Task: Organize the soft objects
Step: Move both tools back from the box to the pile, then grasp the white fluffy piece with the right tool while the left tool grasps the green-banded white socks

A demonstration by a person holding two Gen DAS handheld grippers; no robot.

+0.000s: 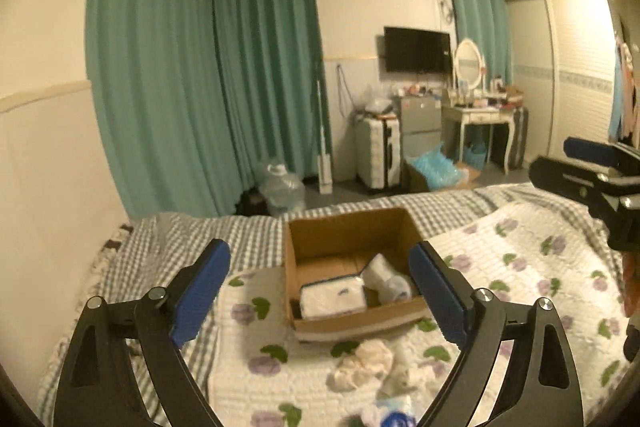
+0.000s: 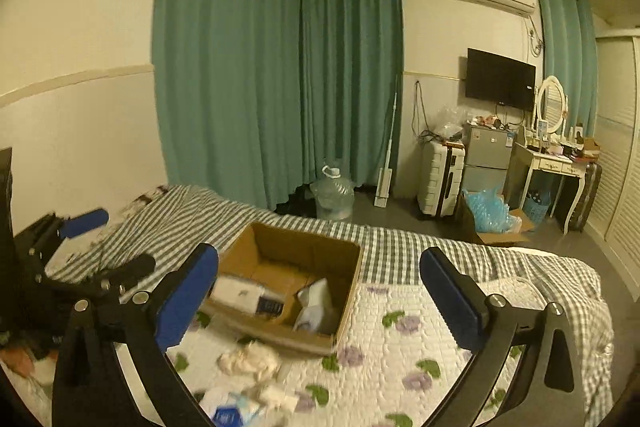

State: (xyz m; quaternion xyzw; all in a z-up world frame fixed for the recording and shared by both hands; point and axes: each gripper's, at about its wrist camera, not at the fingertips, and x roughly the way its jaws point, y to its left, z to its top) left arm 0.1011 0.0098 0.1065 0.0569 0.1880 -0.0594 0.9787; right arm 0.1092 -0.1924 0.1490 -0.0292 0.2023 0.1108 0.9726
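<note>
With both my left gripper [image 1: 320, 283] and right gripper [image 2: 320, 291] spread wide and empty above the bed, I worry the crumpled cloth [image 1: 366, 363] lying just before the box [image 1: 348, 227] could slip from a shallow pinch

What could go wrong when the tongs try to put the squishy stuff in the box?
1. The cardboard box sits on a soft quilt, so a push on its rim might tip or slide it.
2. The crumpled cloth is floppy; part may dangle outside the box.
3. The left tongs and right tongs, both open, aim at the same box and could bump.
</note>
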